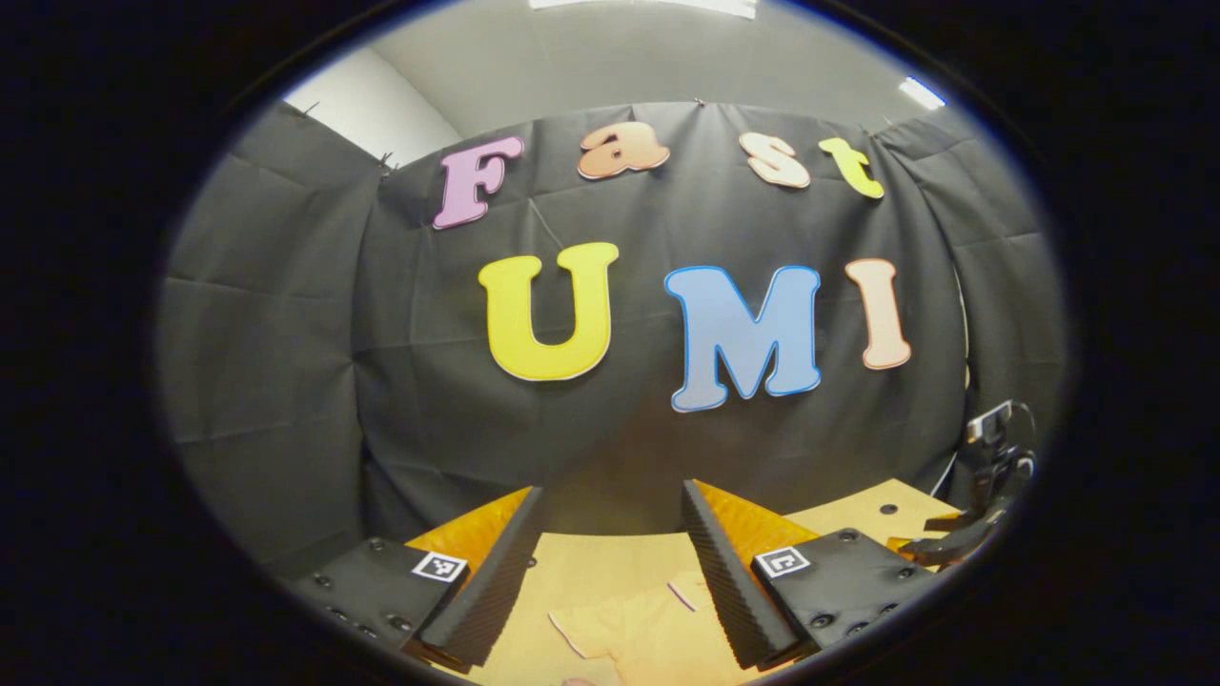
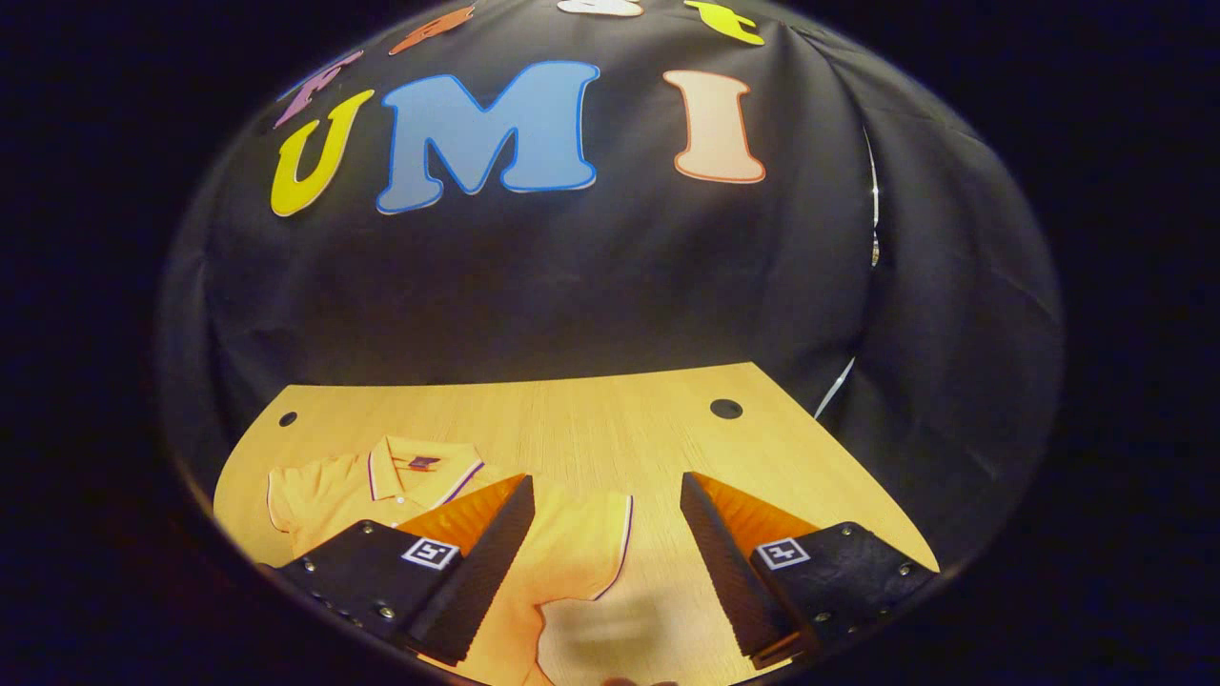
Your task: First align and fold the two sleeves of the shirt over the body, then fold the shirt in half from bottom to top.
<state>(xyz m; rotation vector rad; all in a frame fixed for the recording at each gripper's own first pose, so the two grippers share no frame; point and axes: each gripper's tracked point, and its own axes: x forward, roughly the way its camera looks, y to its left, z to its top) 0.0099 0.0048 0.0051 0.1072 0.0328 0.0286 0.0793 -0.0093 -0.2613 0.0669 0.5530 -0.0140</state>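
A yellow polo shirt with purple-trimmed collar lies flat on the wooden table, both short sleeves spread out to the sides. My right gripper hovers open above the shirt's right sleeve, with nothing between its fingers. My left gripper is also open and empty, tilted up toward the booth wall. Below it lies a pale part of the shirt with purple trim. The right gripper appears far off at the right edge of the left gripper view.
The table has small round holes near its back corners. Black cloth wall stands right behind the table's far edge. Bare wood stretches beyond the collar and to the right of the shirt.
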